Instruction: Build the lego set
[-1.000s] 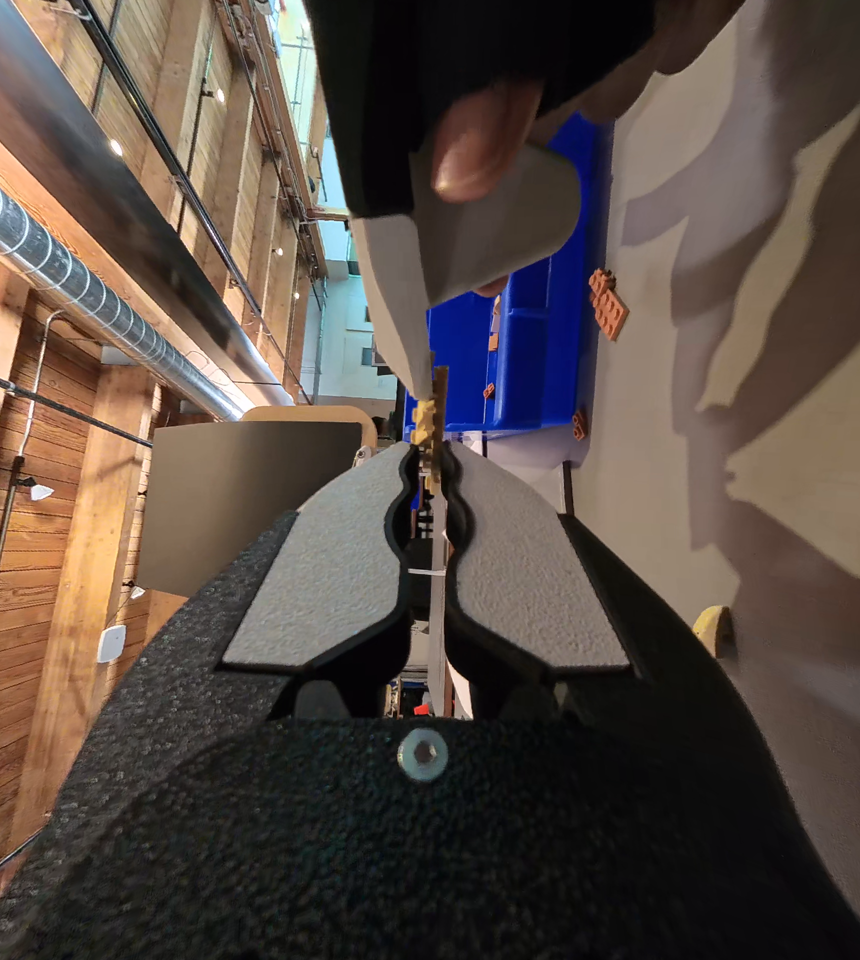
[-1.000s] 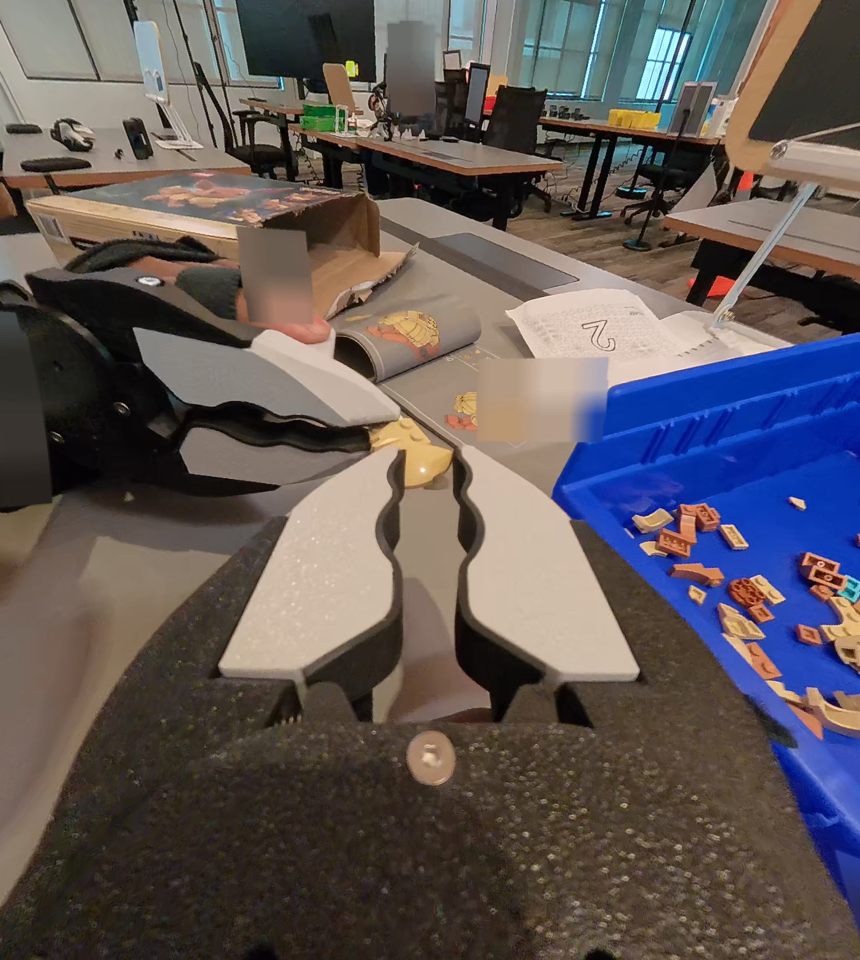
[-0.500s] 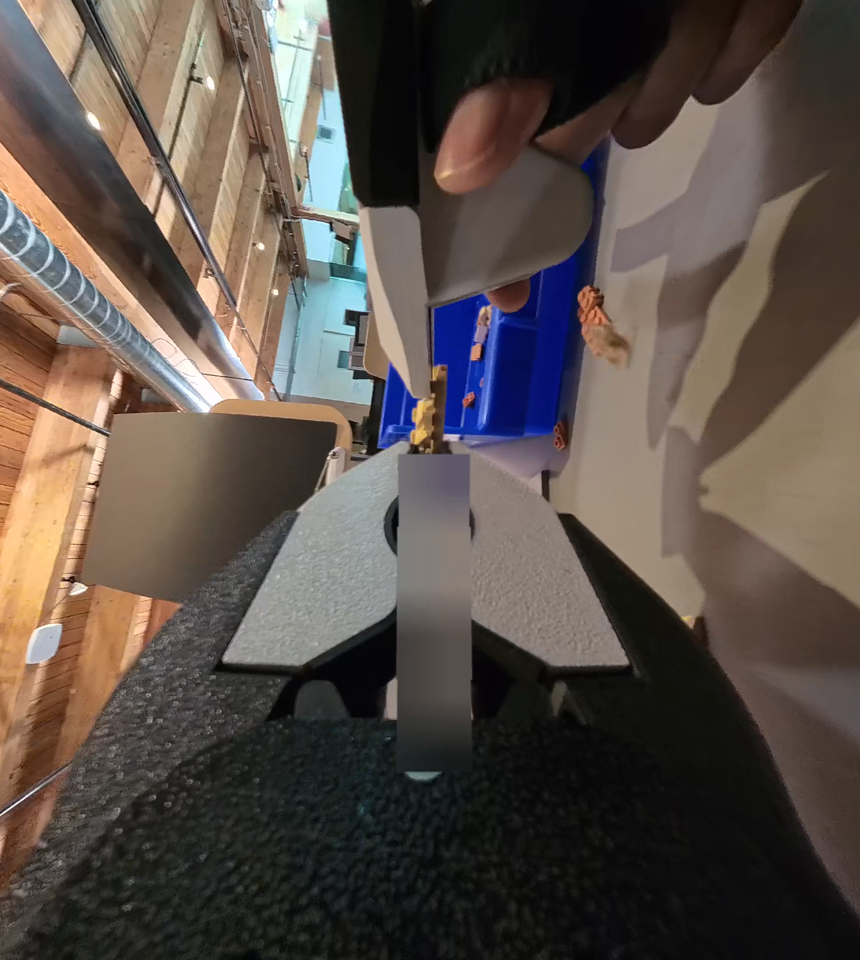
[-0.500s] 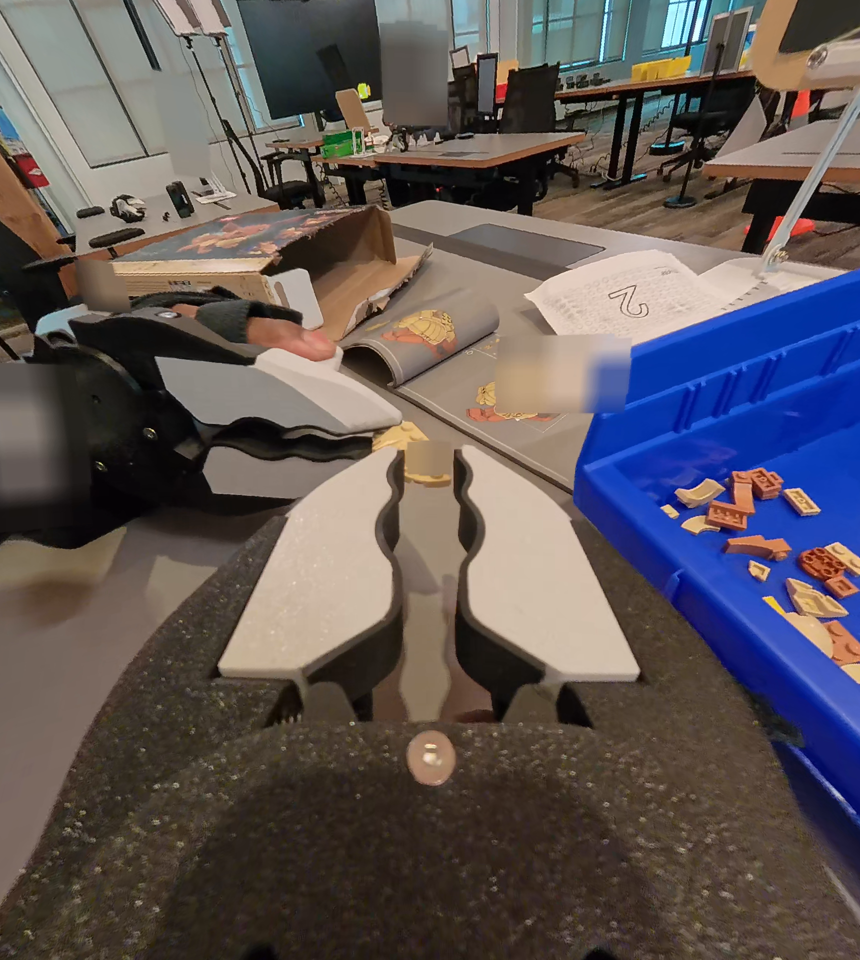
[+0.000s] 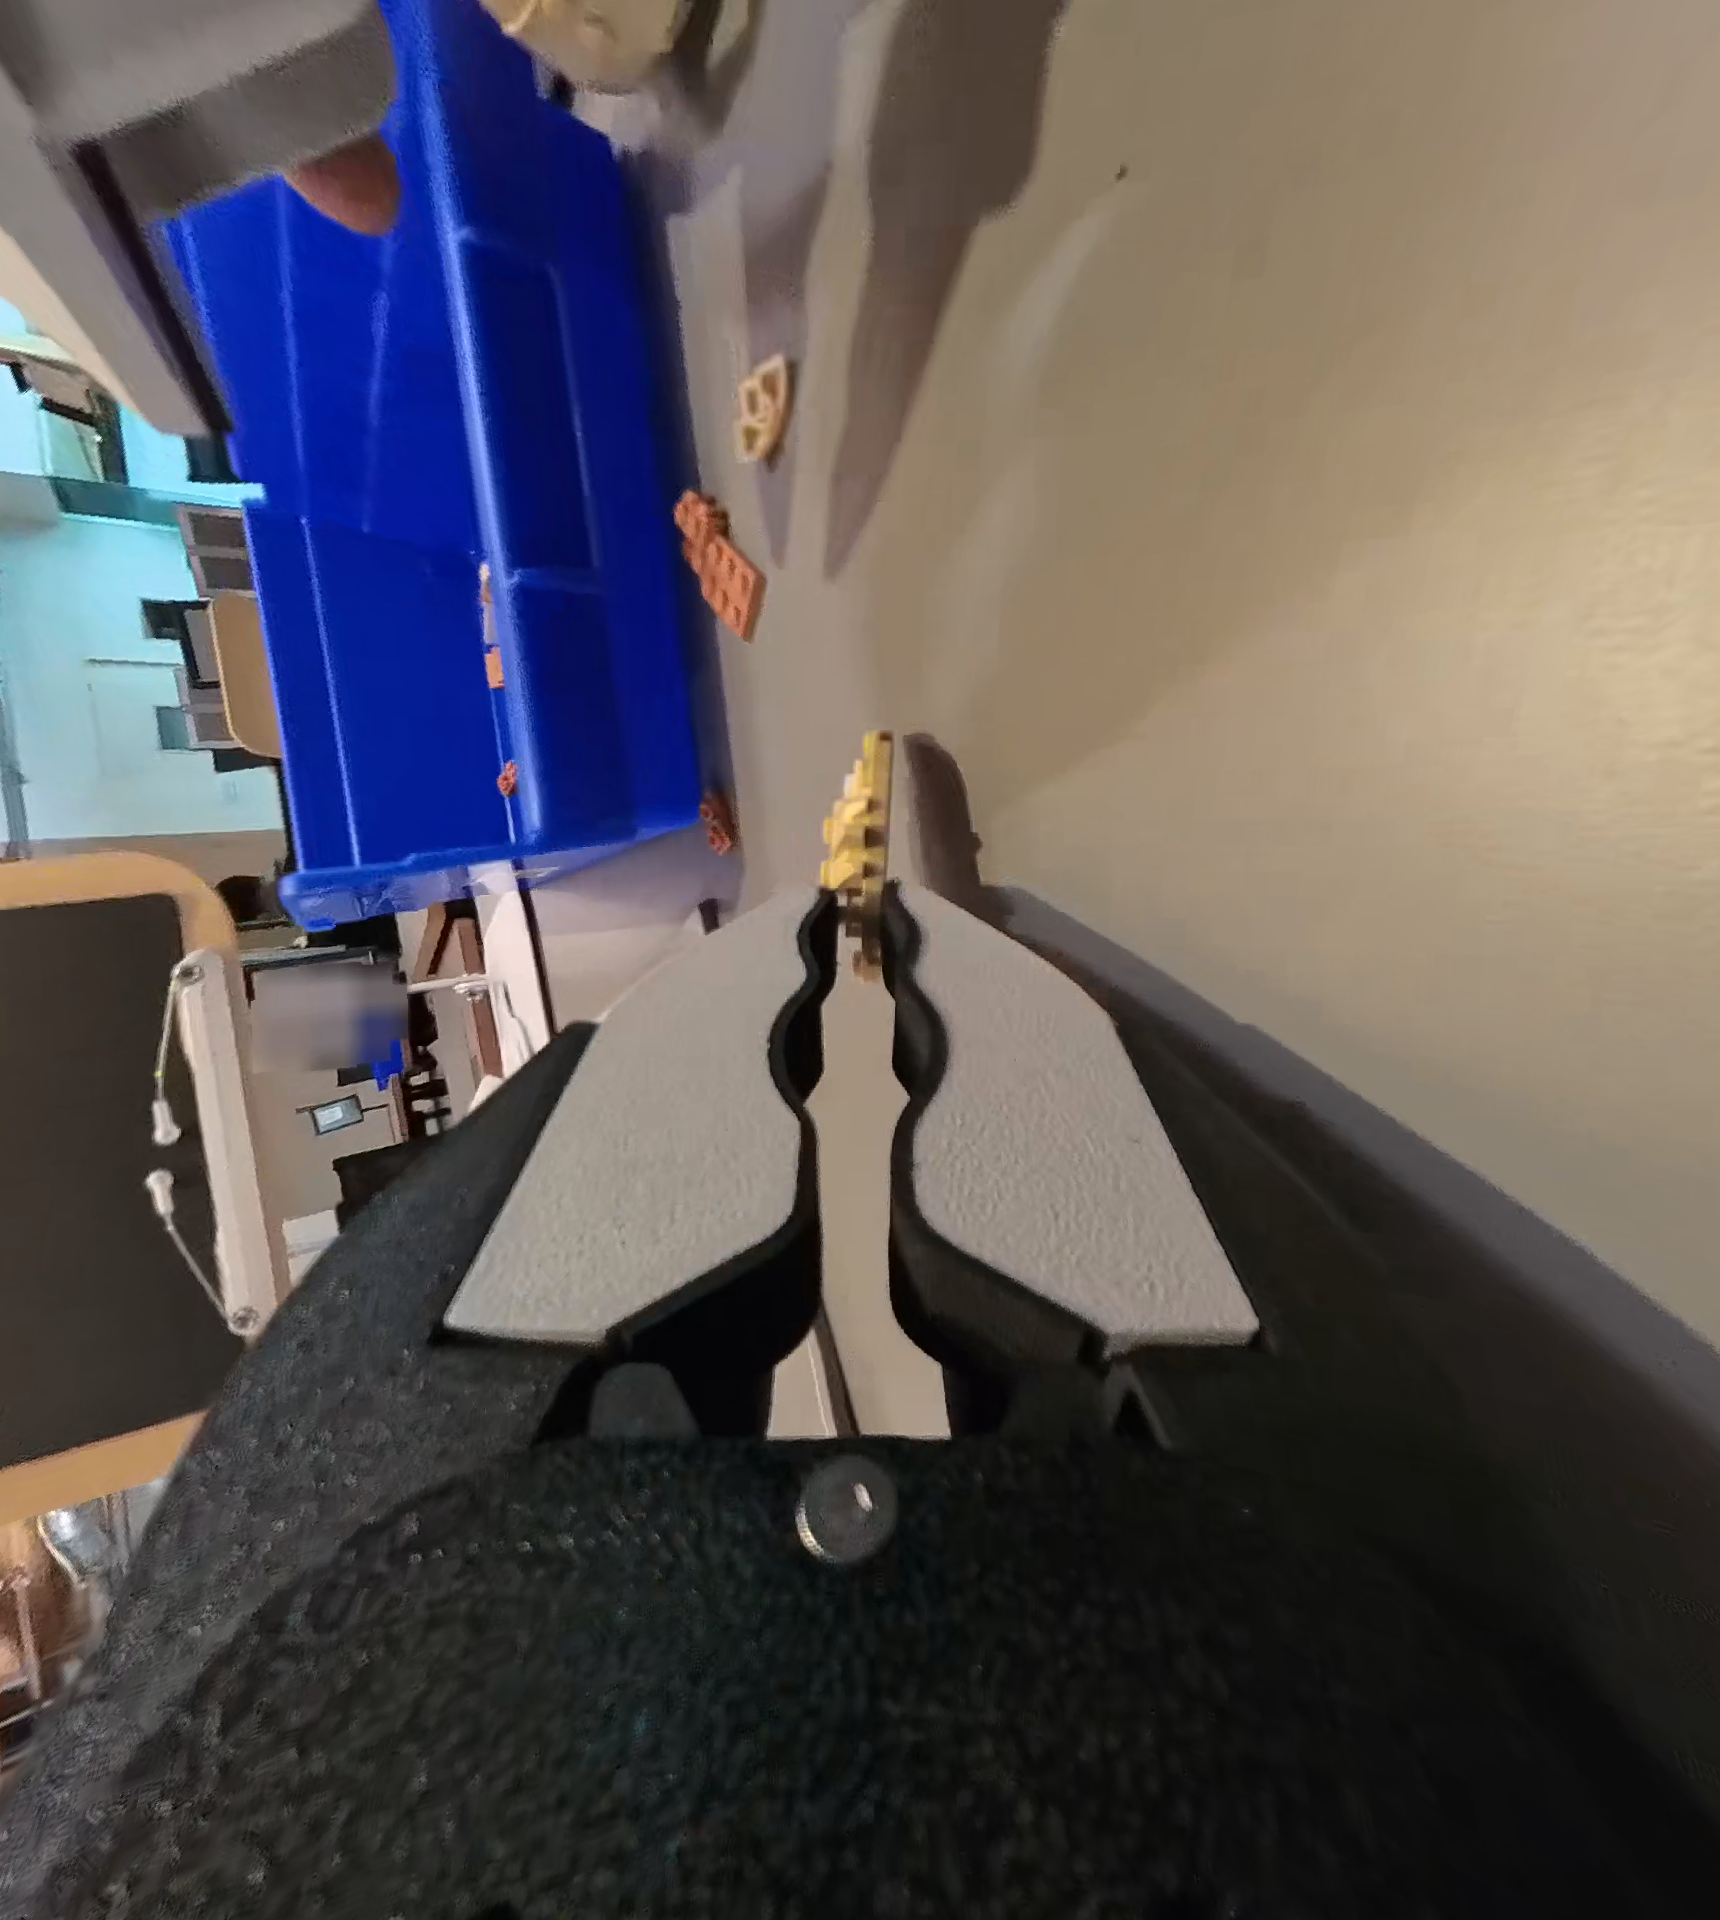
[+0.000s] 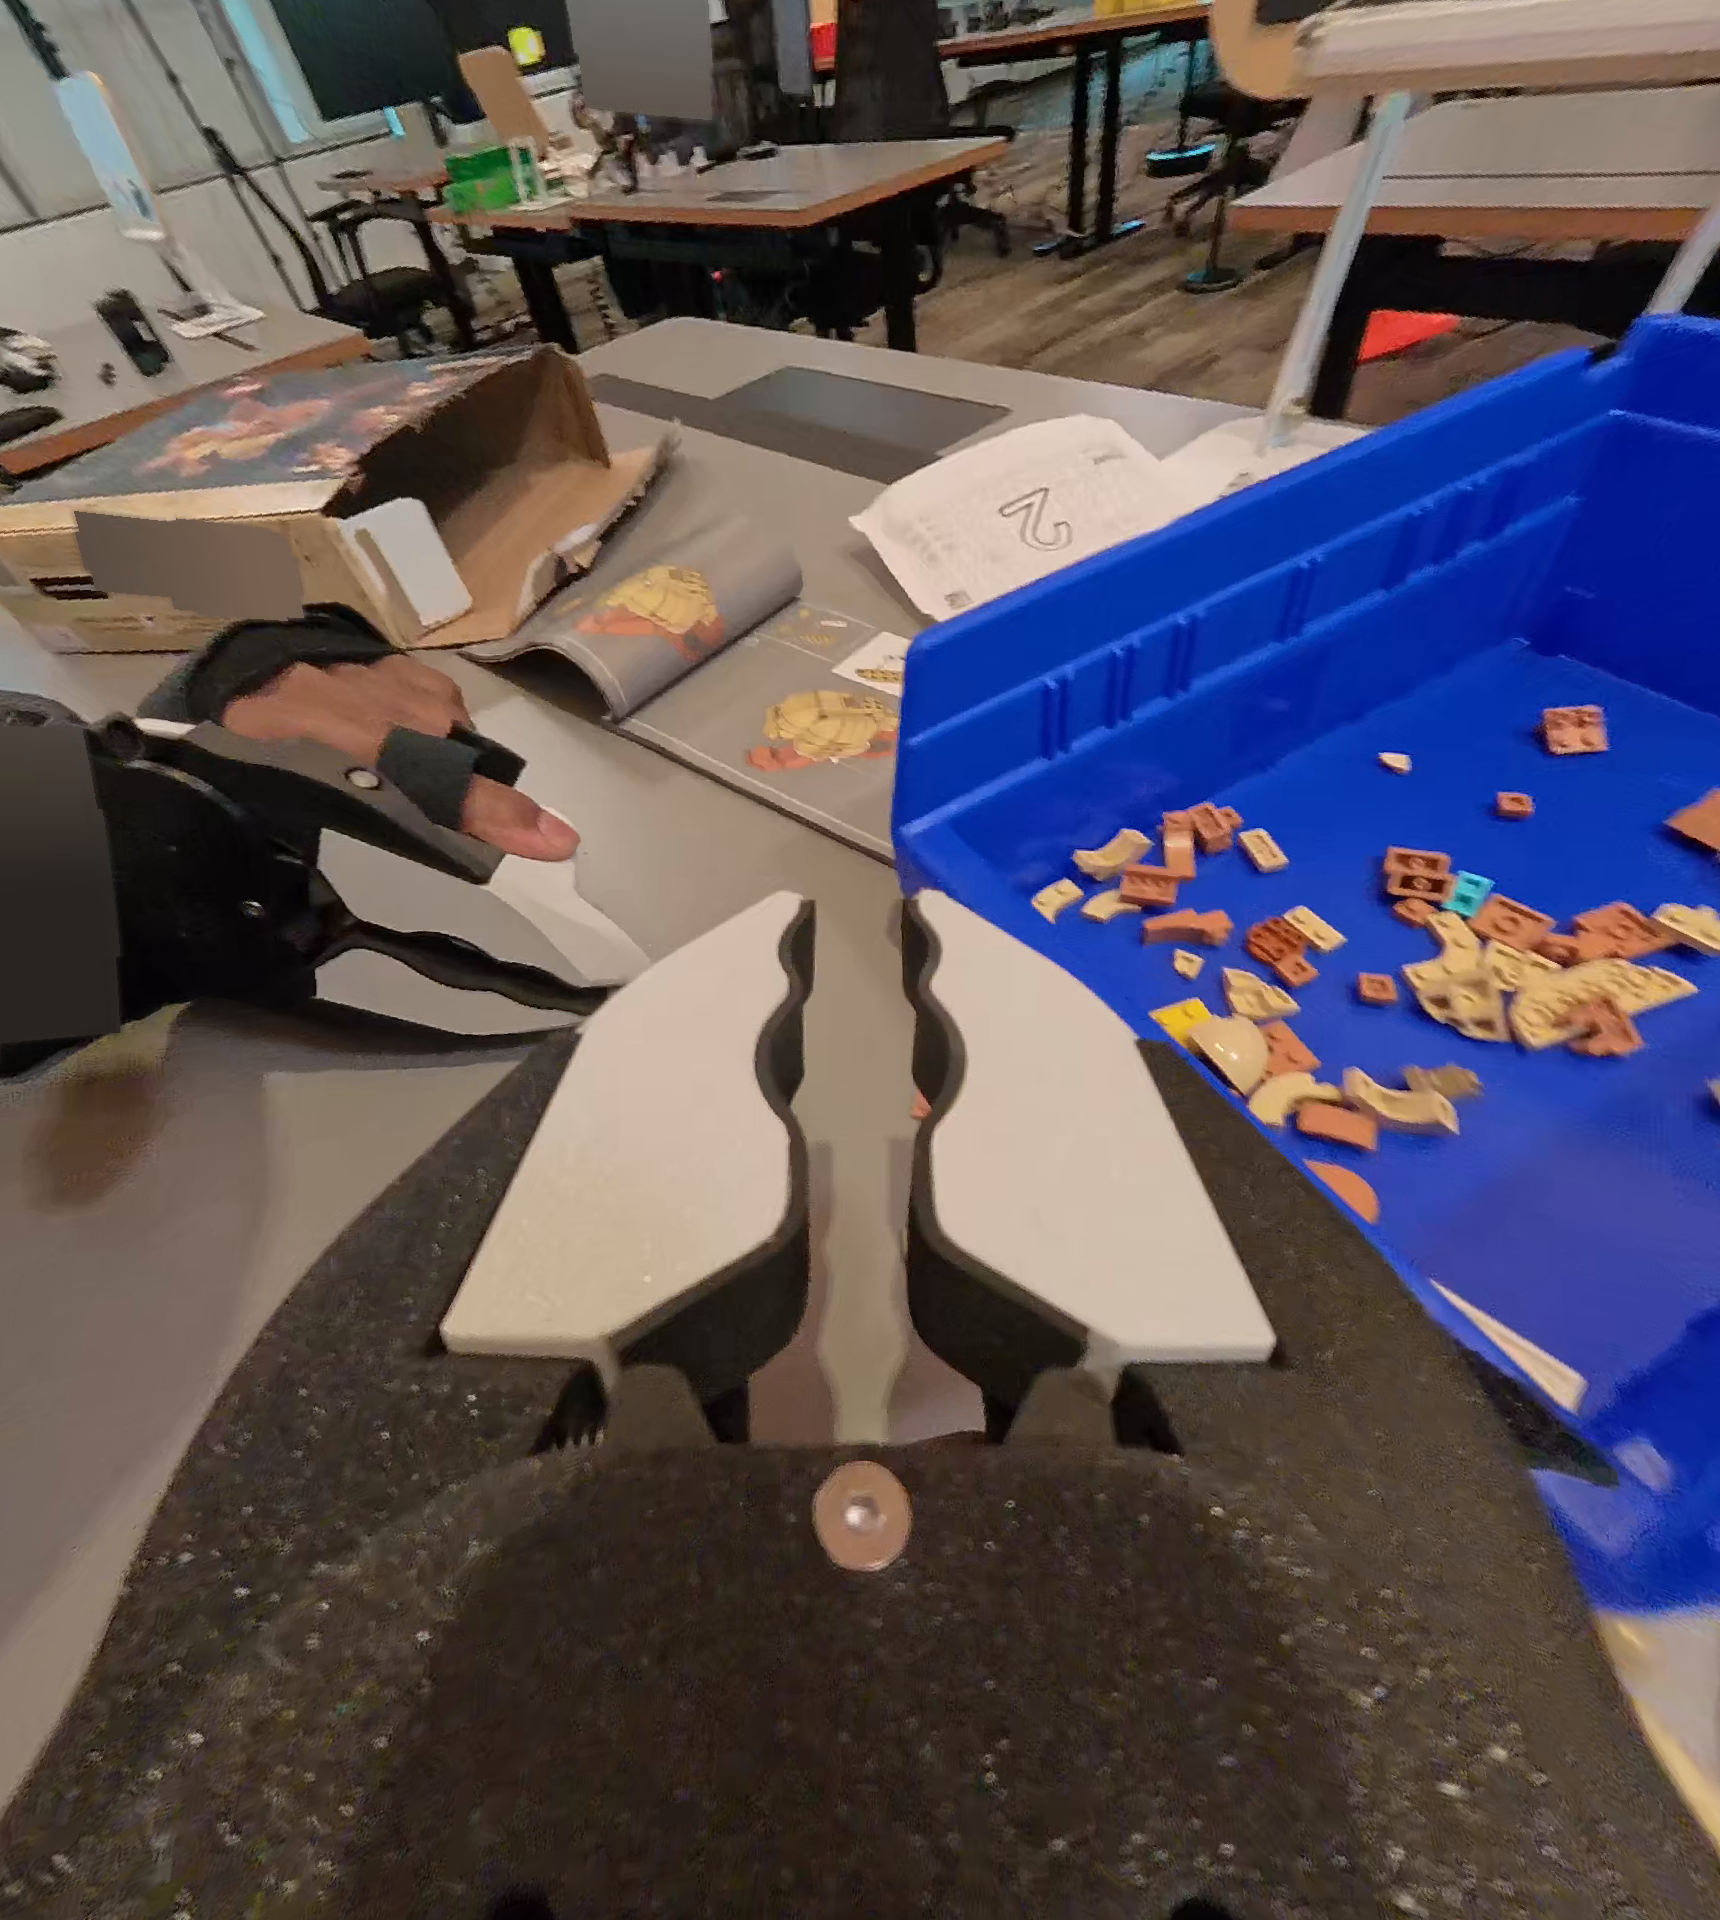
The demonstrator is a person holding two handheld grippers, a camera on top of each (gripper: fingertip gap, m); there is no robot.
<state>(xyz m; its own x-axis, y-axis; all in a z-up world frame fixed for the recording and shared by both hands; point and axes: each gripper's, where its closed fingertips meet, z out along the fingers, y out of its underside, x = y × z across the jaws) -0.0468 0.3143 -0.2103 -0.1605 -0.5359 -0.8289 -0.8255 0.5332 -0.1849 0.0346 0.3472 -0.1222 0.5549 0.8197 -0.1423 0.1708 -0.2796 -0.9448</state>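
**Left claw pinching the yellow piece, right claw empty beside the bin**

My left gripper [image 5: 861, 904] was turned on its side, so the table [image 5: 1407, 520] ran up the right edge of my left wrist view. Its tips were closed down on a small yellow lego assembly [image 5: 861, 821], which stuck out past the fingertips with its studs facing away from the table. The piece sat very near the tabletop; I could not tell whether it touched it.

Beyond the yellow piece I saw the blue bin [image 5: 440, 499], also sideways from this angle. Just outside the bin wall lay a reddish-brown plate [image 5: 726, 577] on the table, a tan curved piece [image 5: 762, 410] a little farther along, and another small reddish-brown brick [image 5: 719, 821] near the bin's corner.

My right gripper [image 6: 858, 914] was narrowly parted with nothing between its fingers, only grey tabletop showing through the gap. It hovered just beside the near-left corner of the blue bin [image 6: 1199, 665]. Inside the bin lay a loose scatter of lego pieces [image 6: 1438, 966], mostly tan and reddish-brown, with one small teal piece and a white one among them.

From the right wrist view I saw the left gripper [image 6: 565, 945] low over the table to the left, with the gloved hand [image 6: 368, 717] on it. Behind that lay the open instruction booklet [image 6: 700, 634], the torn-open cardboard box [image 6: 316, 488], and a printed paper bag [image 6: 1022, 509] near the bin's far side.
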